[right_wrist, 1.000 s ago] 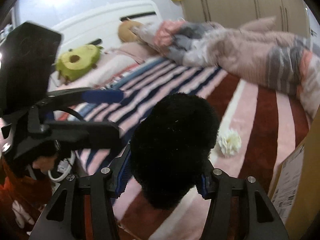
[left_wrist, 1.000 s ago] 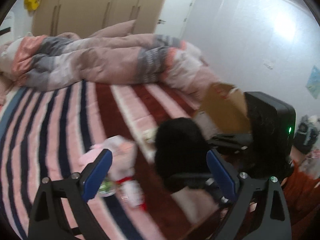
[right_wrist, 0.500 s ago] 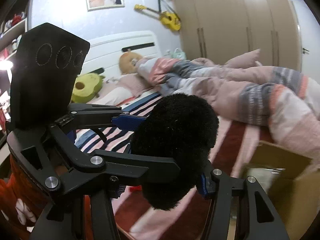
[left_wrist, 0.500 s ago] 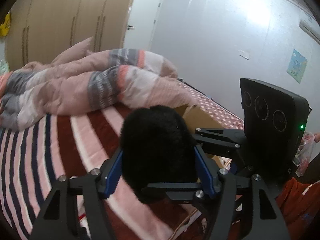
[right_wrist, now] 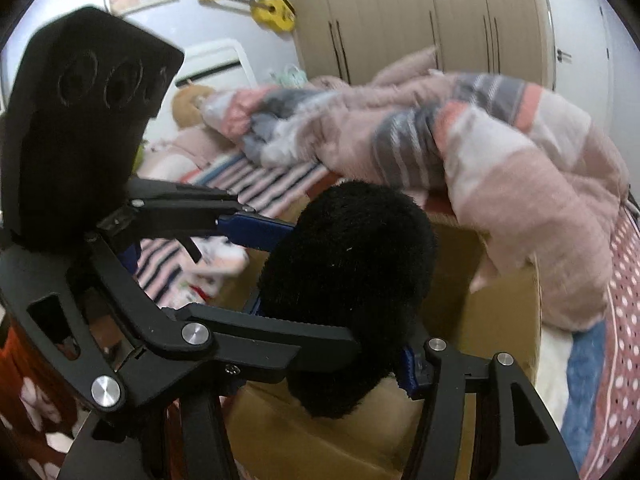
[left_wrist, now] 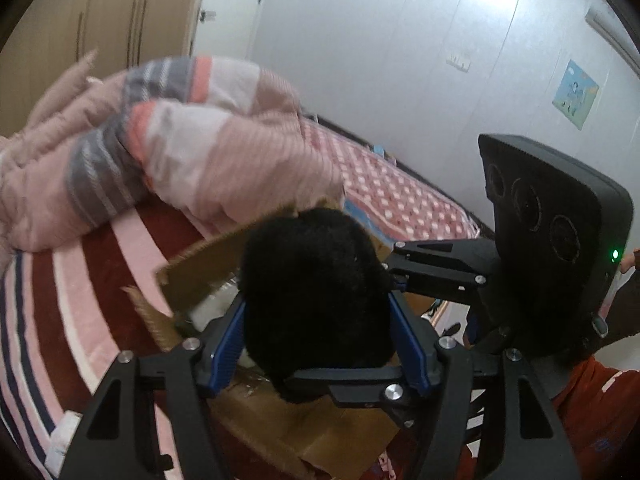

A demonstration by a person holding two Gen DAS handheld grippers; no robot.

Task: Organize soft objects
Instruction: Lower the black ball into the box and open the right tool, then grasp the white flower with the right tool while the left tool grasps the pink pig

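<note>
A black fluffy plush (left_wrist: pixel 316 300) is squeezed between both grippers at once. My left gripper (left_wrist: pixel 320 340) is shut on it, blue pads on either side. My right gripper (right_wrist: pixel 332 340) is also shut on the plush (right_wrist: pixel 348 280), crossing the left one. The plush hangs above an open cardboard box (left_wrist: pixel 208 264), which also shows in the right wrist view (right_wrist: pixel 500 320), on the bed. White items lie inside the box (left_wrist: pixel 212 304).
A crumpled pink and grey duvet (left_wrist: pixel 168 140) lies right behind the box, draping over its far edge (right_wrist: pixel 520 200). The striped bedspread (left_wrist: pixel 60 300) extends to the left. Wardrobes (right_wrist: pixel 420 12) and a white wall (left_wrist: pixel 400 40) stand behind.
Both grippers carried the black plush sideways from over the striped bedspread to above the cardboard box. The left gripper, open a second ago, has closed on the plush alongside the right.
</note>
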